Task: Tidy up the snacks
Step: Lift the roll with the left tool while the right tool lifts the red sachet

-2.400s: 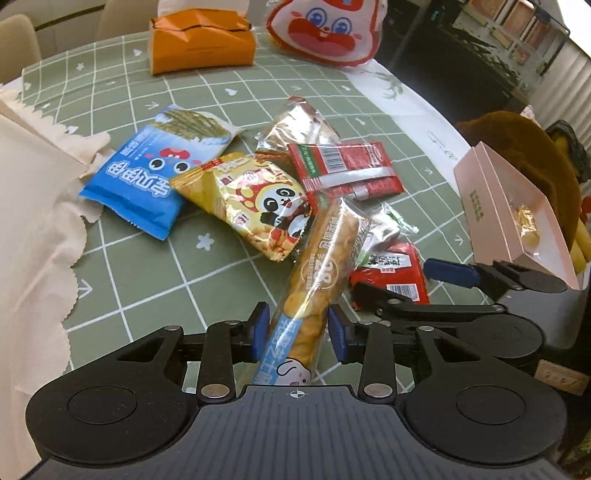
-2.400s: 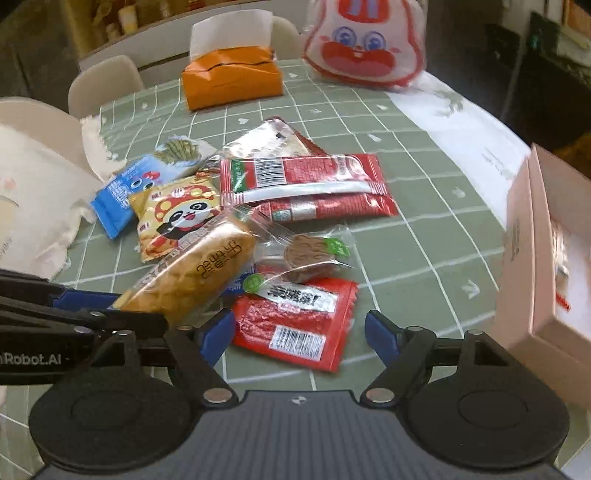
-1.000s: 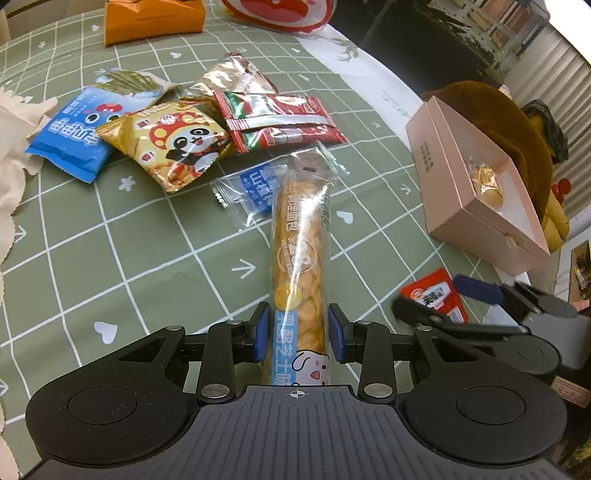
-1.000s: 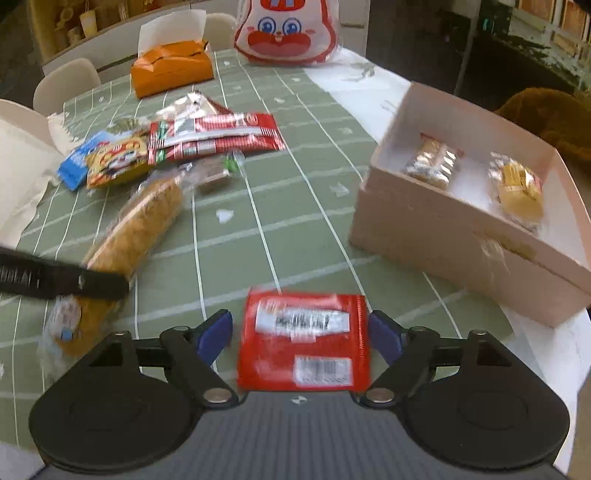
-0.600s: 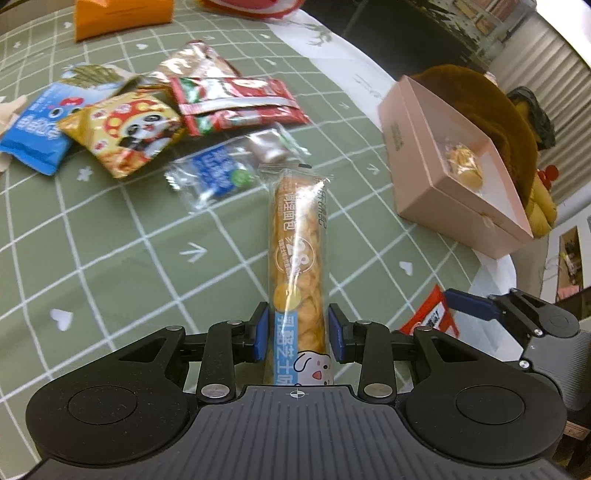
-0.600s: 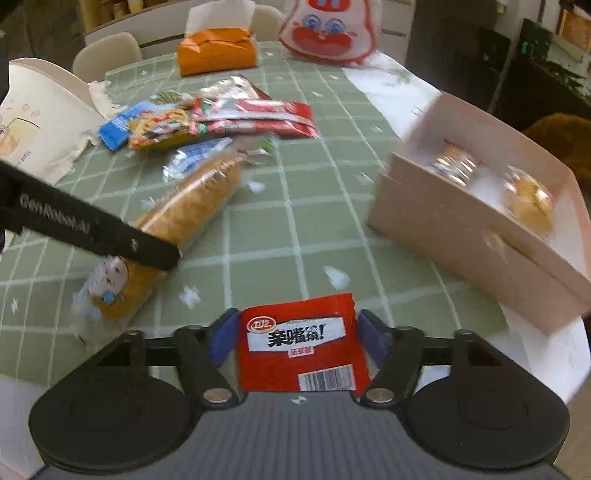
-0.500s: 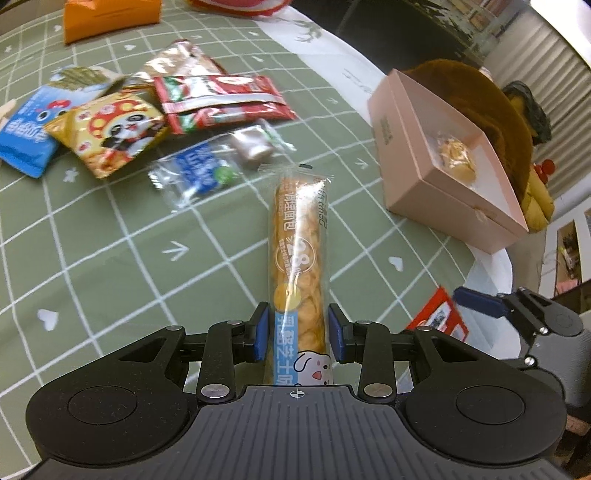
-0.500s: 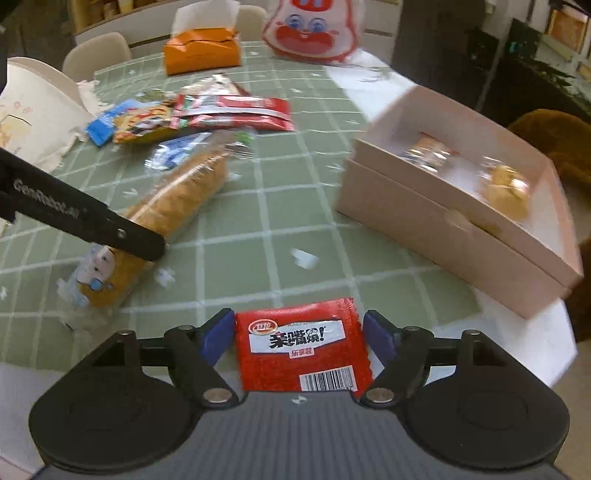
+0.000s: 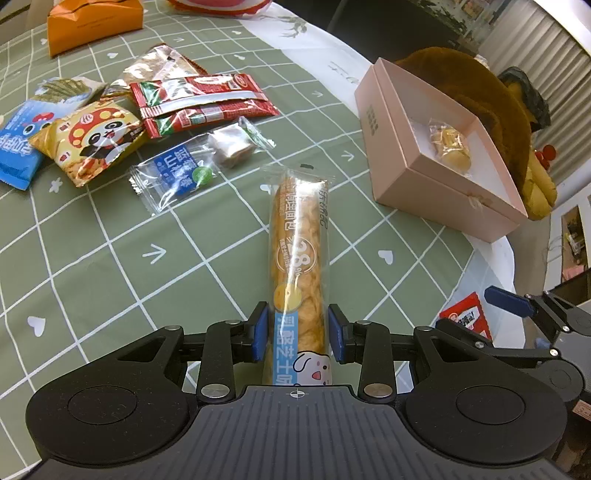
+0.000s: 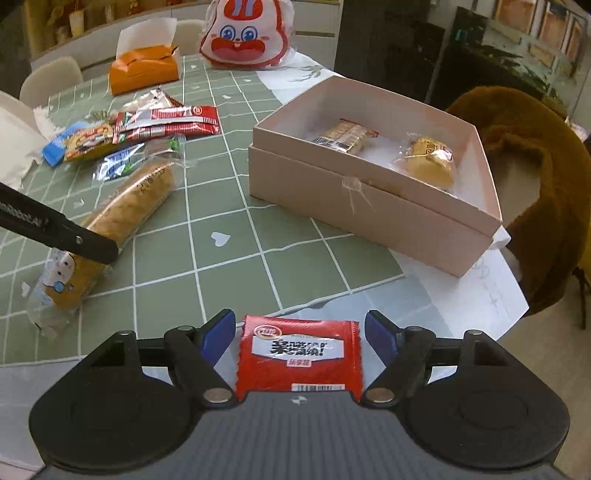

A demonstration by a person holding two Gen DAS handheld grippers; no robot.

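Note:
My left gripper (image 9: 297, 338) is shut on the near end of a long yellow bread stick packet (image 9: 299, 254), which points forward over the green checked tablecloth (image 9: 110, 266); the packet also shows in the right wrist view (image 10: 122, 206). My right gripper (image 10: 301, 338) holds a red snack packet (image 10: 299, 360) between its jaws at the table's near edge; that packet shows at the right of the left wrist view (image 9: 465, 319). The open pink box (image 10: 369, 206) lies ahead of the right gripper with two wrapped snacks (image 10: 428, 160) inside.
A pile of snack packets (image 9: 122, 125) lies at the far left. An orange tissue box (image 10: 144, 70) and a rabbit-face bag (image 10: 245, 33) stand at the back. A brown plush toy (image 10: 524, 162) sits right of the box. The table edge runs just under the right gripper.
Both grippers have drawn back from the snack pile toward the near edge, each carrying its packet. The pink box now lies straight ahead of the right gripper.

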